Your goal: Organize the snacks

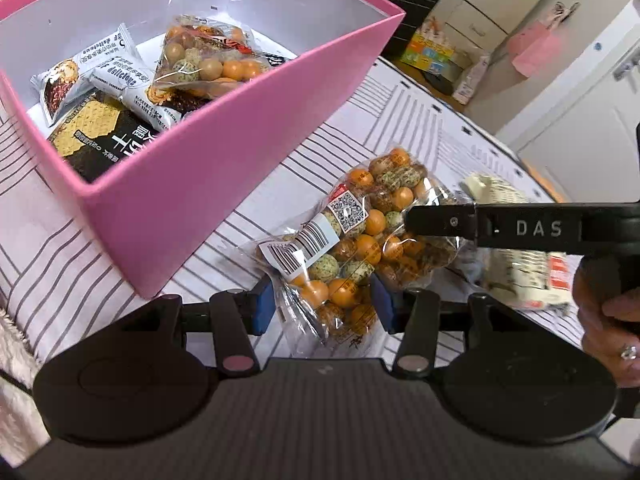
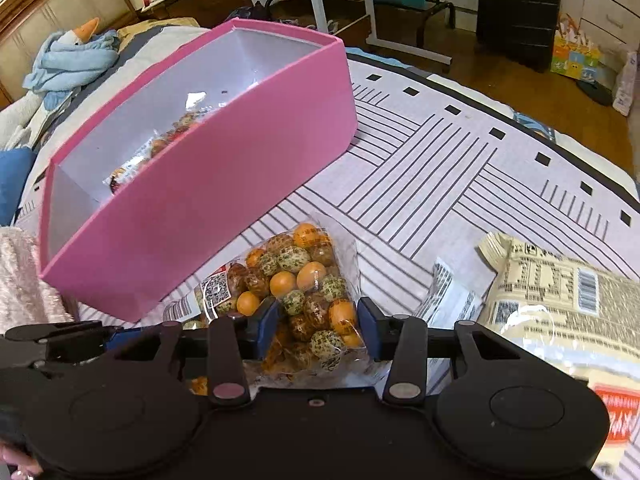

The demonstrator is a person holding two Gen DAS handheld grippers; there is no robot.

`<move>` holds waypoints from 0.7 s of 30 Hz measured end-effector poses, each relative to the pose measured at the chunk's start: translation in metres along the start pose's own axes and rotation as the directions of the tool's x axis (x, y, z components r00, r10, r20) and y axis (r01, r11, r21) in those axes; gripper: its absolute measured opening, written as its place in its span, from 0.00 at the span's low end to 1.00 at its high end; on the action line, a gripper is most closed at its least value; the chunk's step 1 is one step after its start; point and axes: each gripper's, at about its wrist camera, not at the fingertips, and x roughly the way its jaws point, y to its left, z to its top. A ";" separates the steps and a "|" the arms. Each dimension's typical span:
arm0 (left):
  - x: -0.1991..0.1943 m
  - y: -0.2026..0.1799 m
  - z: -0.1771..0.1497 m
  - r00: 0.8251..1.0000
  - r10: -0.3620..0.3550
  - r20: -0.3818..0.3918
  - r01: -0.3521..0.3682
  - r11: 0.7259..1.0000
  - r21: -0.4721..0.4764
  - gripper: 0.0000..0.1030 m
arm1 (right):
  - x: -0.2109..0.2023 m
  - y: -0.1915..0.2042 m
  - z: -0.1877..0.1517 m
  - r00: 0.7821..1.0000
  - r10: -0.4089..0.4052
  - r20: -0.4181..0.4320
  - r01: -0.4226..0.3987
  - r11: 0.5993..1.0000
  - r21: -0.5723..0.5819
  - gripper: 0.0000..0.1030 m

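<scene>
1. Left wrist view: the left tool [image 1: 325, 302] has its two blue-padded jaws partly open, one on each side of the near end of a clear plastic bag of orange and speckled coated nuts [image 1: 352, 240]. The blue pads [image 1: 265, 307] sit against the crinkled plastic, gripping it. The bag lies on a white bedspread with dark line patterns [image 1: 420, 120].
2. Just left of the bag stands a pink cardboard box with a white inside [image 1: 192, 208]. It holds a second clear bag of coated nuts [image 1: 204, 56], white snack wrappers [image 1: 116, 76] and a black cracker packet [image 1: 92, 136].
3. From the right, the black right tool [image 1: 408, 220], held by a hand [image 1: 608, 320], reaches over the bag's far end. A cream snack packet [image 1: 520, 276] lies behind it.
4. Right wrist view: the right tool [image 2: 318, 330] also has its jaws partly open around the same bag [image 2: 304, 280], pads pressed to its sides. The pink box [image 2: 224, 216] stands beside it on the left, and the cream packet [image 2: 560, 304] lies on the right.
</scene>
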 end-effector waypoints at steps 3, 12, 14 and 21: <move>-0.010 0.005 0.005 0.999 -0.032 0.001 0.032 0.999 0.000 0.46 | -0.015 0.004 -0.007 1.000 0.000 0.031 -0.001 0.999 0.038 0.47; -0.044 0.006 0.003 0.996 -0.091 -0.025 0.093 0.987 0.129 0.46 | -0.053 0.023 -0.055 0.998 -0.041 0.055 0.028 0.976 0.216 0.48; -0.053 0.002 0.004 0.994 -0.105 -0.043 0.111 0.979 0.173 0.46 | -0.065 0.027 -0.064 0.996 -0.044 0.075 0.024 0.967 0.254 0.48; -0.092 -0.007 0.004 0.993 -0.091 -0.070 0.108 0.947 0.302 0.46 | -0.091 0.056 -0.085 0.995 -0.022 0.098 -0.010 0.949 0.316 0.50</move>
